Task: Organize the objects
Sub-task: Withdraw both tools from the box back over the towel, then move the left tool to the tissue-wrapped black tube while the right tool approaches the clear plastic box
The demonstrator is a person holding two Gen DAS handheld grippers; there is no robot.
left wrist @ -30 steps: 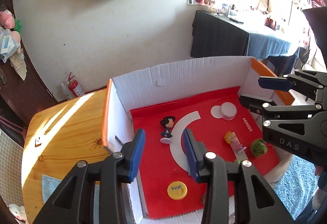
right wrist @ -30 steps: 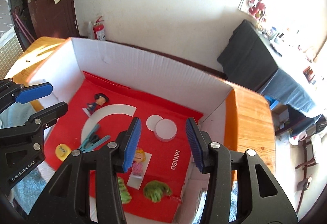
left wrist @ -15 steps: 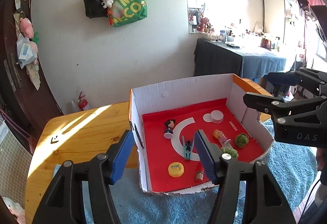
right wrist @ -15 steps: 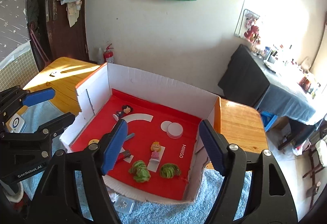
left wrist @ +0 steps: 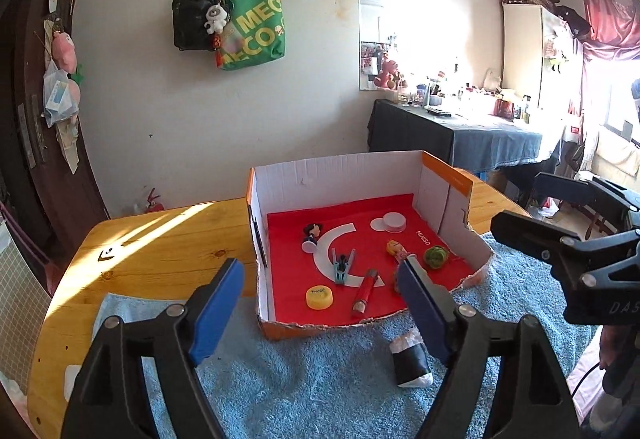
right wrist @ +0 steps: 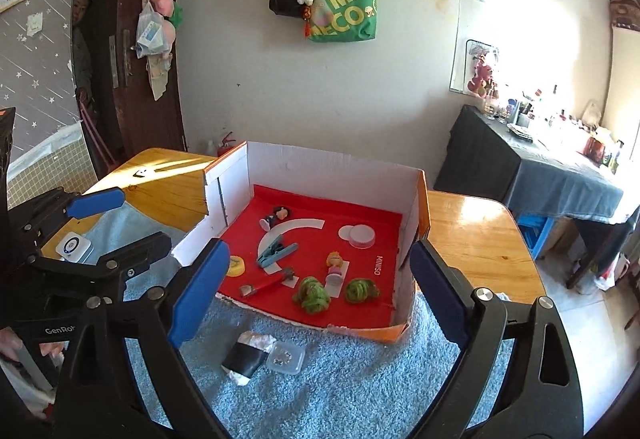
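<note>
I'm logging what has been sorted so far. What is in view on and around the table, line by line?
cardboard box: 1, white walls, red floor, on the blue towel
figurines: 2, one blonde, one dark-haired, in the box
yarn balls: 2, green, box front
clothespin: 1, teal, box middle
yellow cap: 1, box front-left
red tube: 1, beside the cap
white disc: 1, box back-right
black-and-white roll: 1, on the towel before the box
clear case: 1, next to the roll
blue towel: 1, on the wooden table
left gripper: 1, black, blue pads, just been opening, empty
right gripper: 1, same, empty
</note>
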